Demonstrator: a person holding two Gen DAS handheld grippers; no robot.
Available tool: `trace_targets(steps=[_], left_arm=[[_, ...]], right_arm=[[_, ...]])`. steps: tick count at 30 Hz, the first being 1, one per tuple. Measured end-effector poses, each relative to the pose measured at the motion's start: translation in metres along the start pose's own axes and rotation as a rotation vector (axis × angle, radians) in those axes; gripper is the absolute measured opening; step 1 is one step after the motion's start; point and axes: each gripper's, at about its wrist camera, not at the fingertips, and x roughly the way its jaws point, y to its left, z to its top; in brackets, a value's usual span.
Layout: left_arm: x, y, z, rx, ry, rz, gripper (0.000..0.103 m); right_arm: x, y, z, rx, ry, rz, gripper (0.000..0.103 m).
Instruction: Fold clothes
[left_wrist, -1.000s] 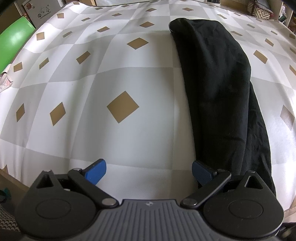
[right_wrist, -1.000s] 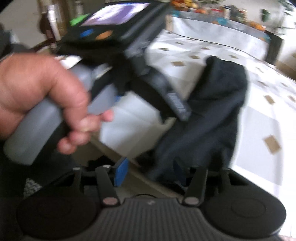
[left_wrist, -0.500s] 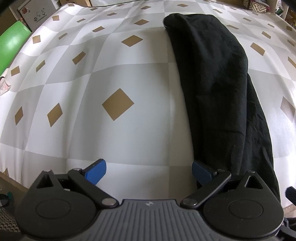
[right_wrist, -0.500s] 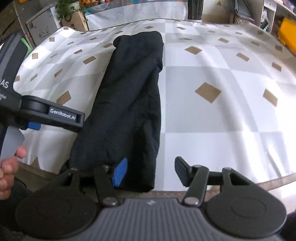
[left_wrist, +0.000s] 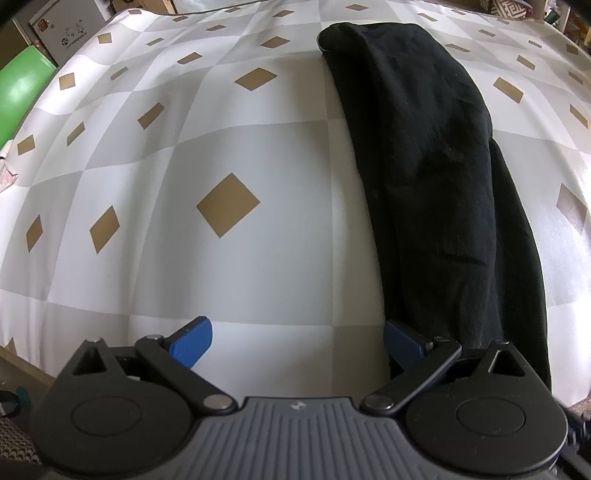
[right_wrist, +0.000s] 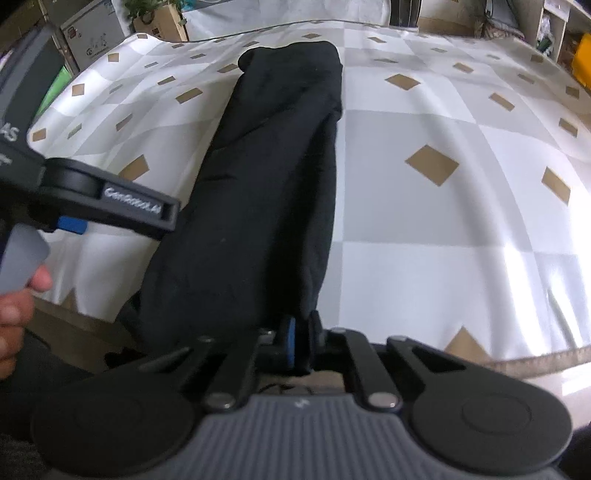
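A table covered by a white-and-grey checked cloth (left_wrist: 236, 258) with tan diamonds filled both views, and on it a black garment (left_wrist: 436, 177), folded into a long narrow strip, ran from the far part of the cloth to its near edge, where the garment's near end hung over. The left gripper (left_wrist: 297, 341) hovered over the cloth's near edge just left of the garment, jaws spread wide and holding nothing. The right gripper (right_wrist: 299, 343) sat at the garment's near end with its blue-padded jaws pressed together on a fold of the black fabric.
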Motion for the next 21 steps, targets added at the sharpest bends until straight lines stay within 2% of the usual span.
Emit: trace_targets(steps=[3,8,11,13,17,21], left_arm=[[0.0,-0.003,-0.002,0.011,0.003,-0.001,0.099],[0.004,-0.012,-0.01,0.044,0.013,-0.002,0.101],[0.002,-0.017,-0.012,0.055,-0.009,0.013,0.103],[0.001,-0.018,-0.013,0.05,-0.012,0.012,0.103],[-0.001,-0.02,-0.014,0.057,-0.019,0.014,0.103],[0.0,-0.018,-0.014,0.058,-0.023,0.015,0.103]], right_arm=[[-0.001,-0.001,-0.004,0.039,0.032,0.036,0.005],[0.0,0.008,-0.005,-0.01,0.056,0.043,0.007],[-0.004,0.015,-0.005,-0.064,0.043,0.027,0.014],[-0.01,0.018,-0.004,-0.087,0.007,0.01,0.033],[-0.022,0.017,0.001,-0.08,-0.08,-0.03,0.043],[-0.022,0.012,0.003,-0.04,-0.091,-0.029,0.048]])
